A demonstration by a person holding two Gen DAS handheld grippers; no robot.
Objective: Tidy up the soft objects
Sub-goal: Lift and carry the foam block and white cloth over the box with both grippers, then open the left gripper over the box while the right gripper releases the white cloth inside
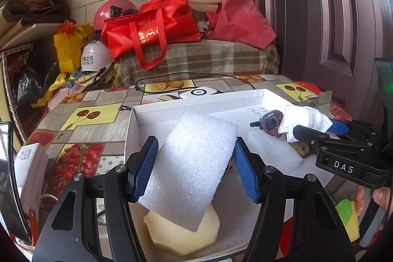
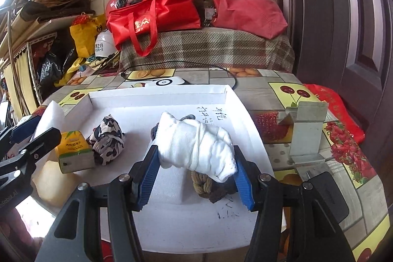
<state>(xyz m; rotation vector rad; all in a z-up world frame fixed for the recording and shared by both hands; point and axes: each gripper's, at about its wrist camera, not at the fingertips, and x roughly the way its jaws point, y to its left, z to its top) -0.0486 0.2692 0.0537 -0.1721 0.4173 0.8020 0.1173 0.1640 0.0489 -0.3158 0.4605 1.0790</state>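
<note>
Your left gripper [image 1: 195, 171] clamps foam sheet [image 1: 194, 163] by side edges, above tray [image 1: 196, 103] near-left corner. Light, crushable: squeeze gently. Right gripper [image 2: 196, 176] clamps cloth bundle [image 2: 196, 146] mid-tray. Soft, grip bulk.

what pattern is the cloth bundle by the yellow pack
Black-and-white blotchy print on the bundle; right wrist view shows it best.

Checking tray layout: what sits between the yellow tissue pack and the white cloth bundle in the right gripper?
A black-and-white patterned cloth bundle, touching the tissue pack; bare white tray up to the white bundle. Right wrist view.
</note>
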